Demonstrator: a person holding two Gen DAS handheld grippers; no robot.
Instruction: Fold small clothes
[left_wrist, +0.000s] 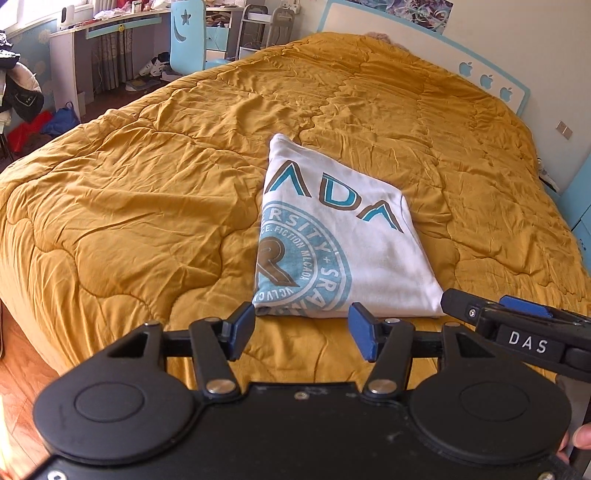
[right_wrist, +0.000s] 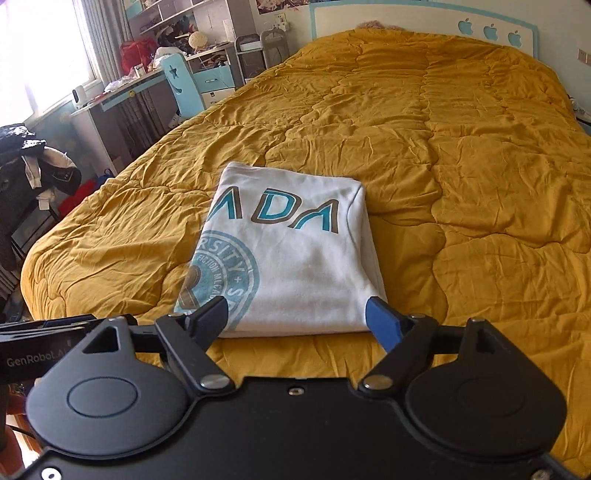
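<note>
The white printed cotton shirt (left_wrist: 332, 236) is lying folded on the mustard quilted bed (left_wrist: 147, 206); left gripper (left_wrist: 303, 330) and right gripper (right_wrist: 295, 315) are hovering with fingers spread, empty, seemingly finishing, perhaps needing one last fold.

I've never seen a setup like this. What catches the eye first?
A white printed T-shirt, already folded into a neat rectangle, lies in the middle of a big mustard-yellow quilt. Nearest the cameras, the left gripper and right gripper hover at its near edge, jaws open and empty.

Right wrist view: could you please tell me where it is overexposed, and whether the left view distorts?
Right wrist view: the window blows out white, while the folded T-shirt stays sharp. Left wrist view: fisheye bends the headboard and bulges the yellow quilt.
</note>
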